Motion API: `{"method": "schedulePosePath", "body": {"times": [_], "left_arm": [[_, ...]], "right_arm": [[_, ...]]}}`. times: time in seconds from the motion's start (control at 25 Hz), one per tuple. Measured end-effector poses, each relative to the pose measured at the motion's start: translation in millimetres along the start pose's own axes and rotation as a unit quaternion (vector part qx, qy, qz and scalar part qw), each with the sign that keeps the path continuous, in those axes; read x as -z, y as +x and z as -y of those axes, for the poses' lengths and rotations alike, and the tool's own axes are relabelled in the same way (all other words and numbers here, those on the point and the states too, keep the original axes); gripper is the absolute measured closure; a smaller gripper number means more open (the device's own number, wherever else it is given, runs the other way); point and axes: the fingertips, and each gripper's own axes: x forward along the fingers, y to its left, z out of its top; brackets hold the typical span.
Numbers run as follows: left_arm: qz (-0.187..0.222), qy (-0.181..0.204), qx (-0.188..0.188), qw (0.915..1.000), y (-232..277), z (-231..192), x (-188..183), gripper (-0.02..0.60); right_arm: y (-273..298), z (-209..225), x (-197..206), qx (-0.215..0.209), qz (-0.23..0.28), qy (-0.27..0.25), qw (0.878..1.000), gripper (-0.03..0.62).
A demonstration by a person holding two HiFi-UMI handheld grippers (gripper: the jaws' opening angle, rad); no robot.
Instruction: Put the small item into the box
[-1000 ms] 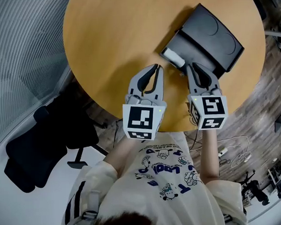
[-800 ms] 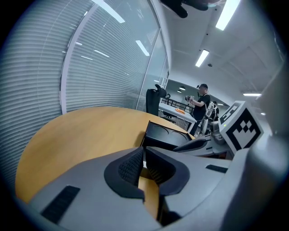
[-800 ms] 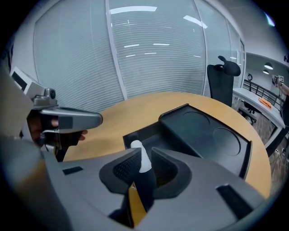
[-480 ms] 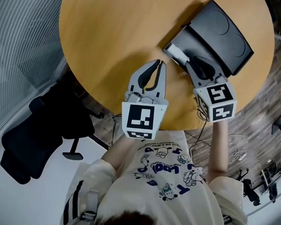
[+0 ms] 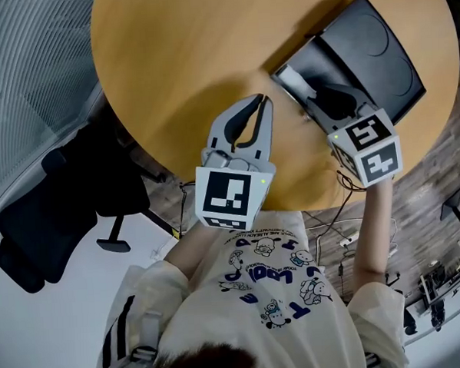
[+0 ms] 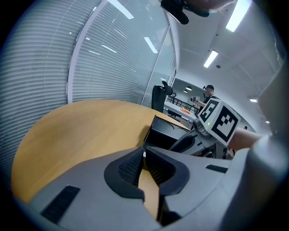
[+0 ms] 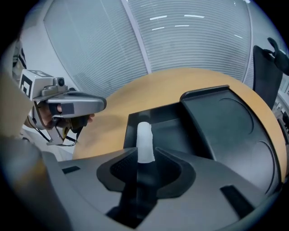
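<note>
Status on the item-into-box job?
Done: the white item looks to be resting inside the open black box. In hand: the right claw has just been opening, and its jaws stand apart around the item, not pressing it. Left to do: pull that claw clear. The left claw is shut and empty over the table.

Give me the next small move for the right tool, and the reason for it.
Probably lift the right tool straight up, clear of the black box. Its jaws have just been opening and now stand apart. The white item lies inside the box at their tips, seemingly free of the pads, so the placing looks done.
</note>
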Motion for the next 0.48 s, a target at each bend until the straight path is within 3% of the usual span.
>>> {"method": "schedulePosePath", "body": {"times": [0.48], "left_arm": [[-0.010,-0.012,-0.013,0.9998,0,-9,9,0.552]], "right_arm": [[18,-5,7,-0.057,-0.056,-0.019,0.997,0.449]]}}
